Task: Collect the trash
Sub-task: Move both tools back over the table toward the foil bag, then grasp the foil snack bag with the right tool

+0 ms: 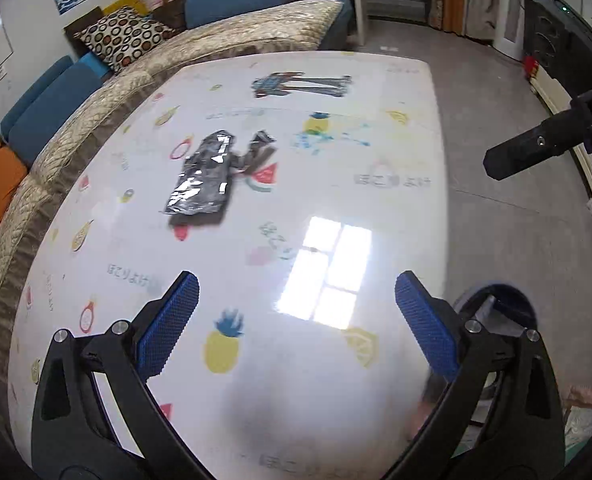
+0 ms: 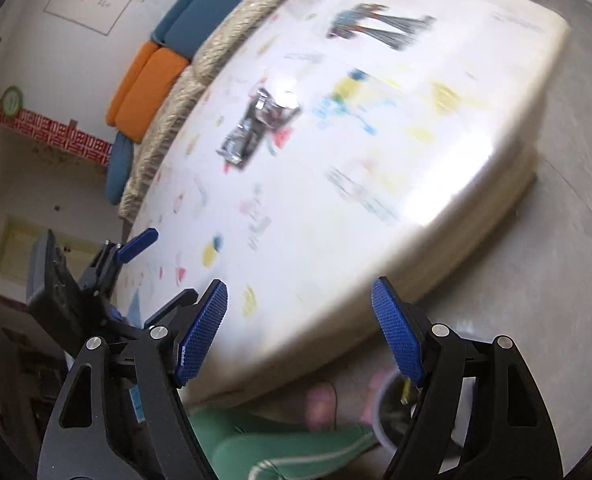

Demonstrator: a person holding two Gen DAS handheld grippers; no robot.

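**A:** What are the jaws doing on your side?

**B:** On my left gripper [image 1: 296,320] they are spread wide with nothing between the blue pads [image 1: 168,324], only bare counter [image 1: 336,184] under them. The right gripper [image 2: 300,332] is the same: jaws apart, holding nothing, hanging over the near edge of the counter [image 2: 436,184], partly above the floor [image 2: 556,280].

**A:** And the trash?

**B:** A crumpled silver foil wrapper [image 1: 206,178] lies flat on the counter, well ahead of my left jaws and a little to their left, on the fruit-printed cover beside a watermelon slice print. From the right wrist the wrapper [image 2: 256,128] is blurred but plainly far out, toward the sofa side.

**A:** Anything else on the surface?

**B:** A dark bundle [image 1: 302,86] lies near the far edge; I cannot tell what it is. A window glare sits just ahead of my left jaws.

**A:** Around the counter?

**B:** A sofa [image 1: 96,128] with a quilted throw runs along the counter's far left side, with blue and orange cushions. A round bin [image 1: 496,308] stands on the floor just behind my left gripper's right finger. The right gripper's dark body [image 1: 544,136] shows at the right of the left view.
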